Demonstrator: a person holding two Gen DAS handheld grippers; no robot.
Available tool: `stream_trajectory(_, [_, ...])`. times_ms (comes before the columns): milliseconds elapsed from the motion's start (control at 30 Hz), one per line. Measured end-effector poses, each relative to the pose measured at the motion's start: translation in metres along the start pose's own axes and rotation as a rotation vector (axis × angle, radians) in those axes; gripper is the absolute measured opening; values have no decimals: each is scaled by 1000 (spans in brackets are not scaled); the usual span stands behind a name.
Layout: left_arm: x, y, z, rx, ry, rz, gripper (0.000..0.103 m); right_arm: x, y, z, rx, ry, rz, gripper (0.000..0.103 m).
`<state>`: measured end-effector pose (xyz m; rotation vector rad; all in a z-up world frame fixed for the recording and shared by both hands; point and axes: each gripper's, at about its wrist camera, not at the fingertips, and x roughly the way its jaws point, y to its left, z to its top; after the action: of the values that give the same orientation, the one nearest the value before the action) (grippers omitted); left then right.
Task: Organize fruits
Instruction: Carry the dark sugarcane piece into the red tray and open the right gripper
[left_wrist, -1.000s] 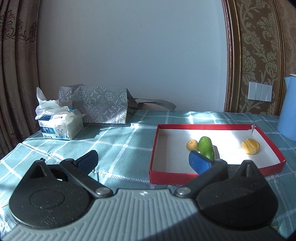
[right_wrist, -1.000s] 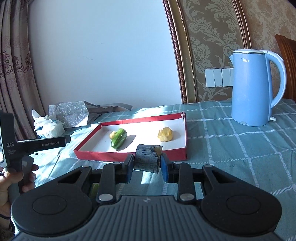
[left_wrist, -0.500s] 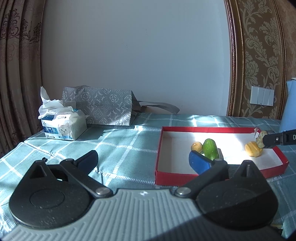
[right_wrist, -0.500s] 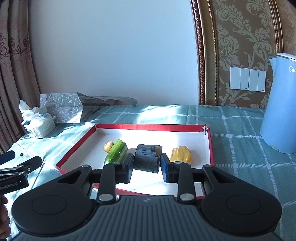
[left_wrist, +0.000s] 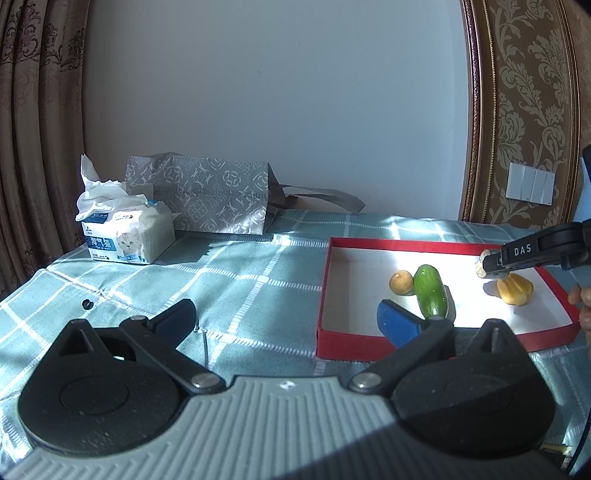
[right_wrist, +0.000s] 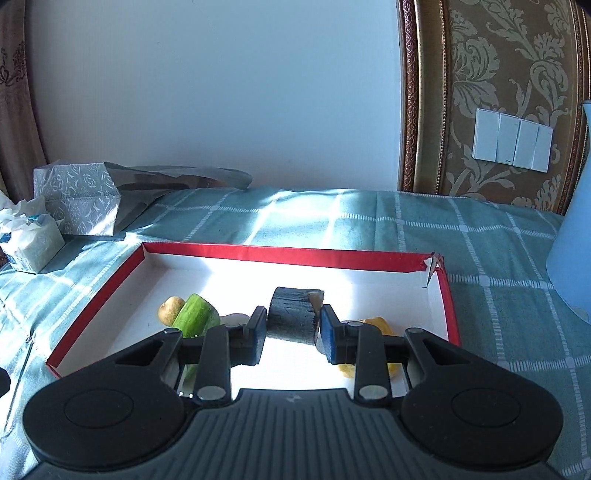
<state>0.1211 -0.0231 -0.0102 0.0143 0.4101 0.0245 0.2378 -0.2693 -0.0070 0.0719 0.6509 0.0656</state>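
Over the red tray (right_wrist: 288, 254), our right gripper (right_wrist: 293, 328) pinches a dark, ridged chunk (right_wrist: 293, 314), pale-cut at two o'clock; our left gripper (left_wrist: 291, 325) gapes empty.

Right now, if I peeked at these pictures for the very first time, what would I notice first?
Probably the red box in bright sunlight on the teal checked tablecloth, with a green cucumber, a little potato and a yellow fruit inside. Next, the right gripper, shut on a dark chunk of food above the box. The left gripper is wide open and empty, beside the box.
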Motion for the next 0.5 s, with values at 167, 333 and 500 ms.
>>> stream_trajectory(167, [1, 1, 0, -5, 6, -4, 103, 17, -2, 4, 4, 34, -24, 30])
stream_trajectory(333, [3, 2, 0, -10, 14, -7, 103, 29, -1, -1, -5, 86, -52, 31])
stream_trajectory(500, [5, 2, 0, -11, 23, -7, 103, 19, -3, 0, 16, 65, -52, 32])
